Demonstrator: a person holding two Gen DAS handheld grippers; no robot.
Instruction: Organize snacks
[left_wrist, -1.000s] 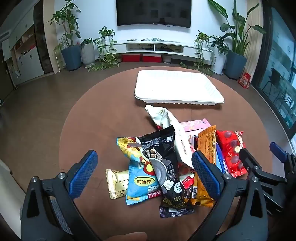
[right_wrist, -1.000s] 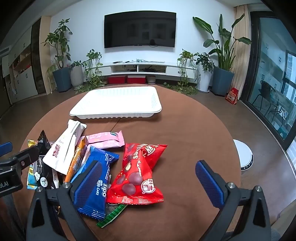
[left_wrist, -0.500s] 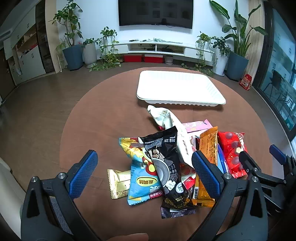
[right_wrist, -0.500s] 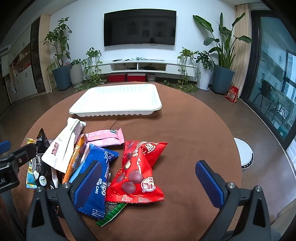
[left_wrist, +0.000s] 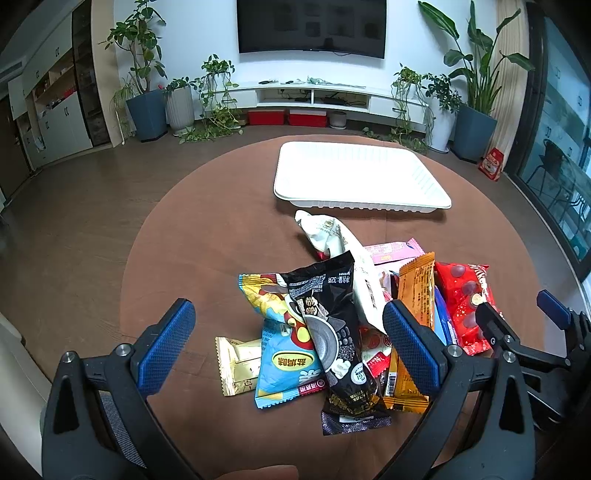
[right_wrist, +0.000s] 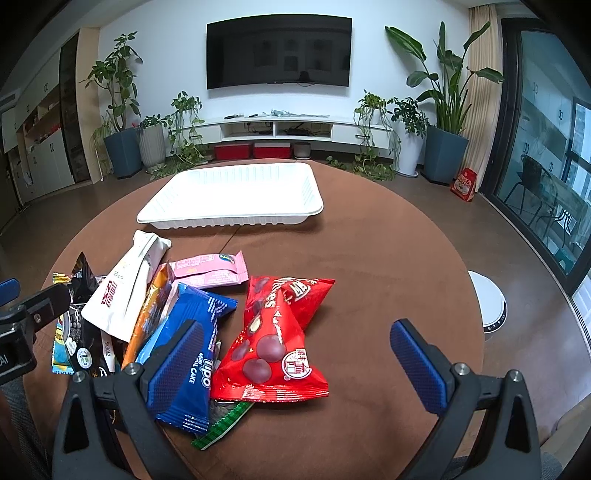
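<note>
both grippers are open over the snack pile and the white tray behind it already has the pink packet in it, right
Not quite. The white tray holds nothing; the right wrist view shows the pink packet lying on the brown table with the other snacks, in front of the tray. The rest holds: the left gripper and right gripper are both open.

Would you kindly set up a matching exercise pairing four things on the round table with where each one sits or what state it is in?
Things:
1. white tray
2. red snack bag
3. green wrapper
4. pink packet

Places or states:
A. partly hidden under the red and blue packs, only an end showing
B. empty, at the far side of the table
C. lying between the open fingers of the right gripper
D. behind the pile, nearest the tray

Pairs: 1-B, 2-C, 3-A, 4-D
</note>
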